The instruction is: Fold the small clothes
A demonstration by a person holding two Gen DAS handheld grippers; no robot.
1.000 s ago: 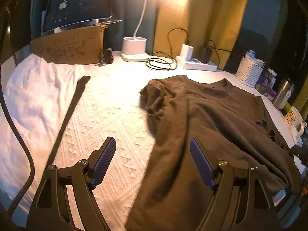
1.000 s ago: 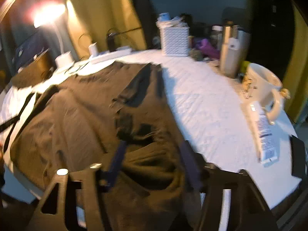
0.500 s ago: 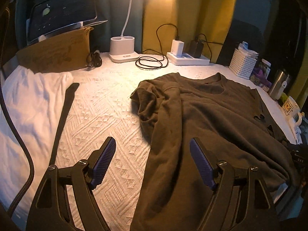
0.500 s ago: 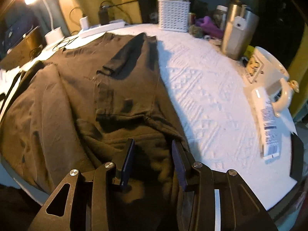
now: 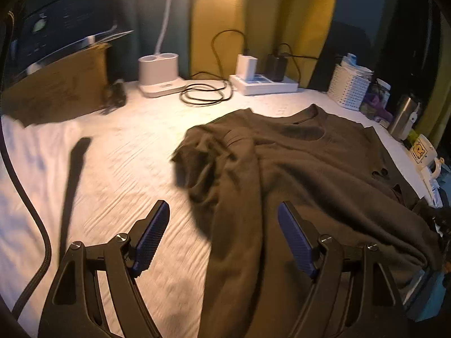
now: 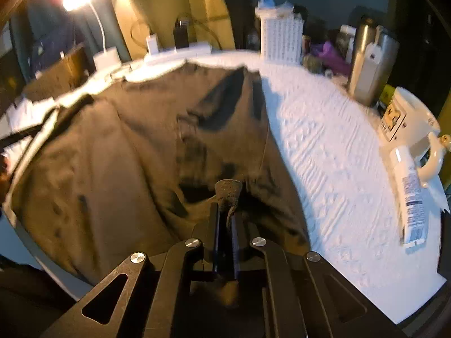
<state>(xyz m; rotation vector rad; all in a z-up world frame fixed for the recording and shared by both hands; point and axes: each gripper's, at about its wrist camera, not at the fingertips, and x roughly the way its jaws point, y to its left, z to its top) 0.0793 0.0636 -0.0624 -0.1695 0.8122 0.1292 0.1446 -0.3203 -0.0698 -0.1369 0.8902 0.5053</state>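
Observation:
A brown T-shirt [image 5: 324, 174] lies spread on the white textured table cover [image 5: 135, 174], neck towards the back, its left sleeve crumpled. My left gripper [image 5: 222, 225] hovers open above the shirt's left edge, with nothing pressed between its blue pads. In the right wrist view the shirt [image 6: 112, 155] fills the left half. My right gripper [image 6: 227, 211] is closing its jaws on a raised fold of the shirt's fabric near the right hem. The fold sticks up pinched between the pads.
At the back stand a lamp base [image 5: 159, 74], a coiled cable [image 5: 205, 95], a power strip [image 5: 263, 84] and a white basket [image 5: 351, 90]. A steel tumbler [image 6: 372, 64], a mug [image 6: 408, 124] and a tube [image 6: 410, 194] line the right edge. White cloth [image 5: 22, 169] lies at the left.
The right jaws have closed from about half open onto a fold of the brown shirt. The left gripper has drifted sideways over the shirt's edge and stays open.

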